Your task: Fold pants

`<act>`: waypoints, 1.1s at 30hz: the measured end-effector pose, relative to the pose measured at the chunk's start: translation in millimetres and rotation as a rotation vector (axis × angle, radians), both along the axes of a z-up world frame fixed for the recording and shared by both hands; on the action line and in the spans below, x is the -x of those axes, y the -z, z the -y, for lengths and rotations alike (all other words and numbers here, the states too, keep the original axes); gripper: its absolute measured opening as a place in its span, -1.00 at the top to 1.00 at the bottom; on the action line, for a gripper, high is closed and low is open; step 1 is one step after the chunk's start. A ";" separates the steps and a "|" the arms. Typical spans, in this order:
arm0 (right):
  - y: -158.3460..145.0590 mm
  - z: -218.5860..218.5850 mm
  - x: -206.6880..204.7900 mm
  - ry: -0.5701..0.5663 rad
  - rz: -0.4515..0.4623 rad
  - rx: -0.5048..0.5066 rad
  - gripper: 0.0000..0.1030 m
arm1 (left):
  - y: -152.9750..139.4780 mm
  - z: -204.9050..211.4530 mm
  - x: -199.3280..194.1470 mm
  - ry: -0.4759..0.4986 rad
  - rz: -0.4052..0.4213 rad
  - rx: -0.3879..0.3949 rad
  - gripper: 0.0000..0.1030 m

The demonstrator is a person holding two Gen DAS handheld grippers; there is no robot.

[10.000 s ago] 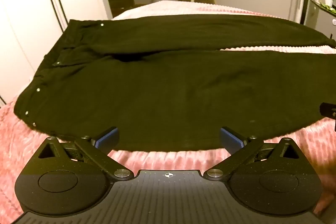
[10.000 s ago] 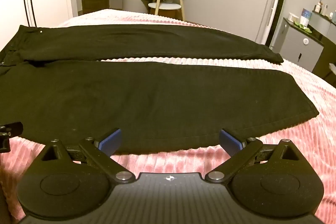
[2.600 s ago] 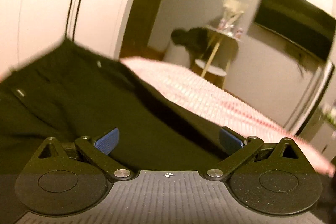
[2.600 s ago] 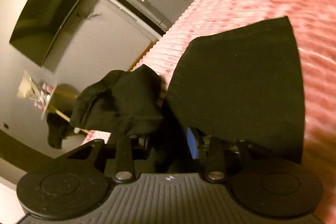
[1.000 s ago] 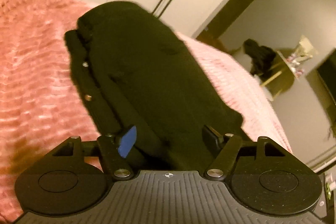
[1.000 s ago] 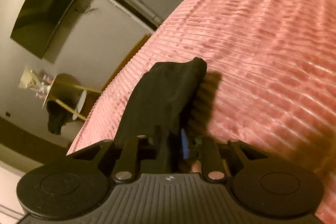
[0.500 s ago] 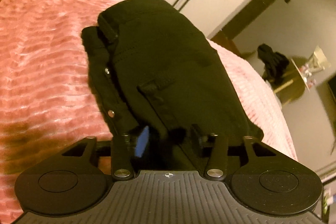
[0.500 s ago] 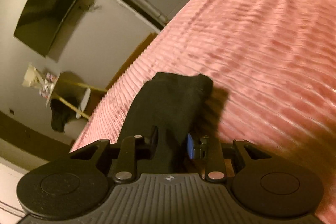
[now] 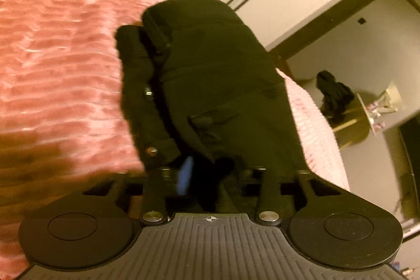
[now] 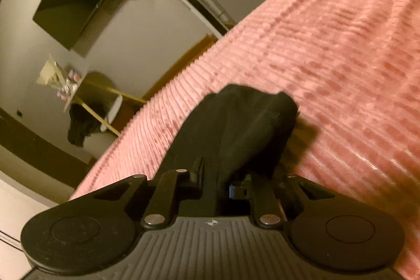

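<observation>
A: L gripper [image 9: 210, 172]?
B: Narrow, clamped on the pants [image 9: 210, 75] at the waist end, on the pink blanket [image 9: 60, 64].
A: R gripper [image 10: 215, 180]?
B: Jaws closing, leg-end fabric pinched between.
A: Step?
B: Lengthwise fold looks done; the cross fold is judged next: hem end to be carried over to the waist, edges kept aligned.

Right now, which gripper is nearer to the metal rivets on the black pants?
Left. The left gripper grips the pants just below the rivets. The right gripper, jaws closing on plain fabric, shows no rivets.
</observation>
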State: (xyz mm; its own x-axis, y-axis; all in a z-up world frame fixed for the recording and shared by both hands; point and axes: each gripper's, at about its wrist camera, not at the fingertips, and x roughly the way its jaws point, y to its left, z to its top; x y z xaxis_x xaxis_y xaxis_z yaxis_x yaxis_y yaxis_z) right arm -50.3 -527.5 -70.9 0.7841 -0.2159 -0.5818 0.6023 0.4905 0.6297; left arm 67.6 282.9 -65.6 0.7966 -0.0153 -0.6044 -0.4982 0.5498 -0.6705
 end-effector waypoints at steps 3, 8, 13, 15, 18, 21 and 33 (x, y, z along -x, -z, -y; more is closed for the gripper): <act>1.2 1.1 -9.5 -0.015 -0.006 -0.015 0.68 | -4.6 -0.2 -8.7 -0.002 0.017 0.023 -0.14; -12.0 1.5 -21.2 -0.010 -0.042 0.005 0.92 | -6.3 -6.9 -18.6 -0.002 -0.050 0.004 0.50; -56.5 -0.8 -27.2 -0.075 0.143 0.014 0.93 | -41.6 -14.8 1.5 0.020 0.100 -0.052 0.93; -74.3 -3.2 -19.1 -0.120 0.297 0.048 0.93 | -60.1 -12.7 15.0 0.027 0.186 -0.107 0.93; -78.6 -1.4 -4.7 -0.158 0.406 0.107 0.93 | -70.5 -8.2 26.5 0.034 0.213 -0.179 0.92; -51.8 4.0 -1.3 -0.127 0.211 0.196 0.88 | -50.3 -1.7 25.3 0.064 0.074 -0.274 0.88; 3.3 23.5 3.4 -0.065 0.022 0.048 0.71 | -68.5 15.7 36.6 -0.023 -0.001 -0.403 -0.37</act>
